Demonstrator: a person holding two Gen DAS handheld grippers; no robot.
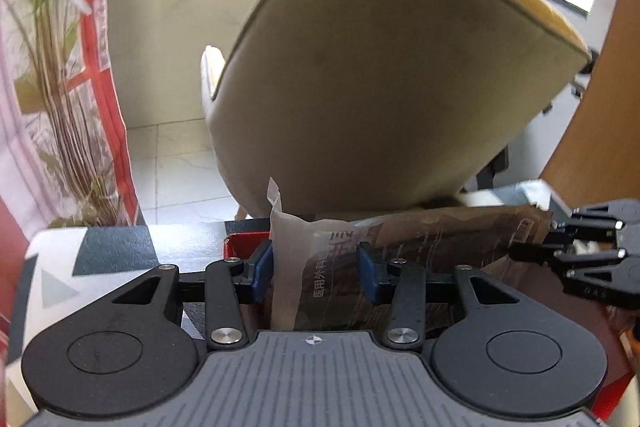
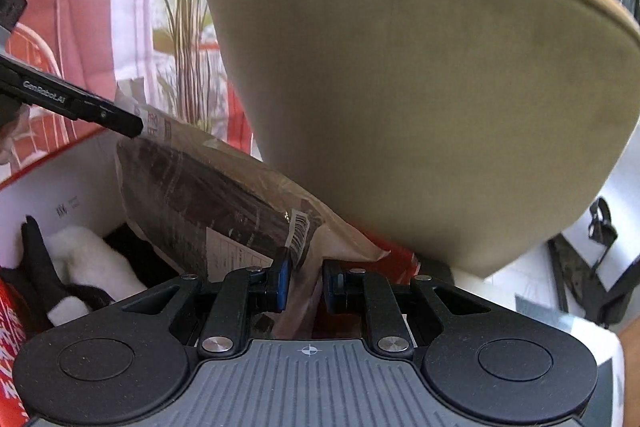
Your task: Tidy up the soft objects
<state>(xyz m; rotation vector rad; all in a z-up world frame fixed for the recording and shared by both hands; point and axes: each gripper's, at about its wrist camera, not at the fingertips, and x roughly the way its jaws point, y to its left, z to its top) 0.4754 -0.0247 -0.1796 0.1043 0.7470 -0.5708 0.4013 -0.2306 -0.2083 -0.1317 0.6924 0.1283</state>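
Note:
A brown printed plastic packet [image 1: 440,239] [image 2: 200,195] with a barcode hangs tilted over an open red box [image 1: 244,241] with white inner walls [image 2: 60,179]. My left gripper [image 1: 316,269] has the packet's clear end flap between its blue pads, which press on it. Its finger [image 2: 120,119] crosses the packet's upper corner in the right wrist view. My right gripper [image 2: 307,283] [image 1: 560,251] is shut on the packet's opposite lower corner, near the barcode. A black-and-white plush toy [image 2: 88,255] lies inside the box, below the packet.
A beige chair back [image 1: 380,87] [image 2: 420,87] with a yellow front rises close behind the box. A potted plant [image 1: 60,107] and a red-and-white banner stand to the left. The box sits on a black, white and grey patterned surface [image 1: 100,251]. A wooden panel [image 1: 600,107] is at the right.

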